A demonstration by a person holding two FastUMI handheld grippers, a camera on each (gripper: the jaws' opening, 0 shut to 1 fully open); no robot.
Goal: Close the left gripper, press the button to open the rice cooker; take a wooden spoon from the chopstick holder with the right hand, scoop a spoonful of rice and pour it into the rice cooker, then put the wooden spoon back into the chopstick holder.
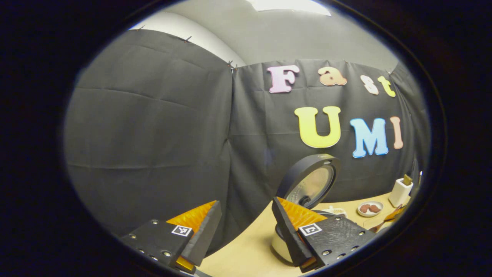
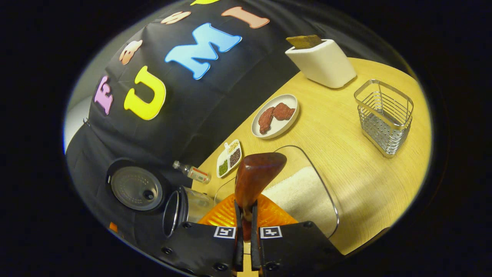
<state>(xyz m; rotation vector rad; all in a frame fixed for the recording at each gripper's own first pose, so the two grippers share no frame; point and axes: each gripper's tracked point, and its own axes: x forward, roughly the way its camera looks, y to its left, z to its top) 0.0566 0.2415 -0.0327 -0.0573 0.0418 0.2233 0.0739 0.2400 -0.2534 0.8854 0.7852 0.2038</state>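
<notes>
Fingers of the right gripper [image 2: 246,231] stand almost together, pressed from both sides on the handle of the wooden spoon [image 2: 255,179], whose bowl juts forward from between them, back side toward the camera. Under the spoon lies a clear container [image 2: 323,181] with rounded corners, holding white rice [image 2: 298,194]; the spoon's bowl hangs above that rice, and whether it touches cannot be told. Left of the container, the right gripper view shows the rice cooker [image 2: 175,209] with its lid [image 2: 134,187] swung open and the shiny inner pot's mouth bare; what is inside cannot be made out. Near it lie a small bottle [image 2: 192,173] on its side and a little divided dish [image 2: 229,157] with green and dark grains. Farther off sits a round plate [image 2: 275,115] with two reddish-brown pieces, then a white holder [image 2: 321,61] with something brown poking from its top. Well apart to the right stands the wire chopstick holder [image 2: 384,115], with nothing visible inside. All rest on the wooden table [image 2: 361,184].

The left gripper [image 1: 246,215] holds its fingers wide apart with nothing between them, raised and aimed at the booth's cloth wall. Its view catches the open lid from the front, past the right finger, with the cooker's pale body below, and the plate and white holder small at the far right.
</notes>
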